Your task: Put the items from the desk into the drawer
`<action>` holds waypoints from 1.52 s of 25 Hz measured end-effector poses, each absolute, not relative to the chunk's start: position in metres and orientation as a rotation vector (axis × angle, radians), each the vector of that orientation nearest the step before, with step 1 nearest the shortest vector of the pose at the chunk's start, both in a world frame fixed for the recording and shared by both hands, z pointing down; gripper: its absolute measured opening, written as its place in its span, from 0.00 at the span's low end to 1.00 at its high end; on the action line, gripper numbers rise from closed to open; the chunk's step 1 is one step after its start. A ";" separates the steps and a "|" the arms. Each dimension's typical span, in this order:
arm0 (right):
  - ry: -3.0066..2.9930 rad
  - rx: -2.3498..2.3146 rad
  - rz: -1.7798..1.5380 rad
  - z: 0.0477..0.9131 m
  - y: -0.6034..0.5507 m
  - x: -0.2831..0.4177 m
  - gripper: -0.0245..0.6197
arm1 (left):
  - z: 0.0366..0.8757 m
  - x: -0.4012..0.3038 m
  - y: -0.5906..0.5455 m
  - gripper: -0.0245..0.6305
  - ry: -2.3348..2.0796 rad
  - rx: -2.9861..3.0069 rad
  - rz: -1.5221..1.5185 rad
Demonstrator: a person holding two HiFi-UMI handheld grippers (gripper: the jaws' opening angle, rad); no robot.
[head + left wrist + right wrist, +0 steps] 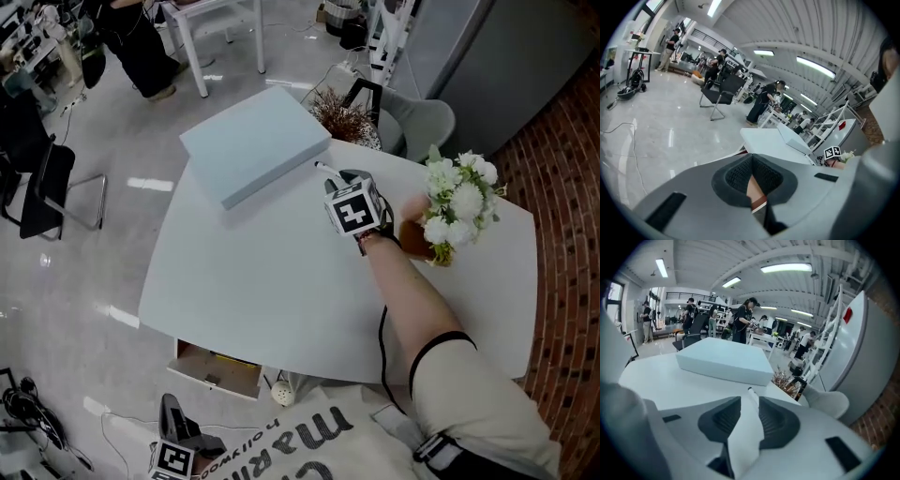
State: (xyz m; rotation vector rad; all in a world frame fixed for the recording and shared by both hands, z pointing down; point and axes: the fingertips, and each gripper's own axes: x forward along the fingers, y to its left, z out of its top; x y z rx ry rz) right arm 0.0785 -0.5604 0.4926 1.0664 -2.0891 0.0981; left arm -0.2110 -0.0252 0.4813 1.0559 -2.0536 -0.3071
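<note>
Right gripper (749,401): fingers half apart, white marker pen (753,396) lying loose between the tips. Left gripper (751,157): fingers pinched together, empty.

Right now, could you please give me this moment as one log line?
right gripper: open, white marker at its tips | left gripper: shut, empty, near open drawer | desk: box, flowers

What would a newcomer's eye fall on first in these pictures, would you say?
Probably the bunch of white flowers at the white table's right edge, and the big pale blue box lying at its far side. Next, the right hand-held gripper, jaws apart, poised at a white pen beside the box.
</note>
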 end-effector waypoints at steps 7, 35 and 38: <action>-2.133 1.050 0.137 0.515 -0.594 0.077 0.25 | 0.484 -0.210 -0.019 0.04 -2.029 0.927 -0.429; -2.106 0.901 0.318 0.546 -0.606 0.081 0.23 | 0.476 -0.203 -0.013 0.04 -2.106 0.867 -0.394; -2.082 0.909 0.295 0.546 -0.602 0.079 0.21 | 0.477 -0.206 -0.010 0.04 -2.099 0.854 -0.424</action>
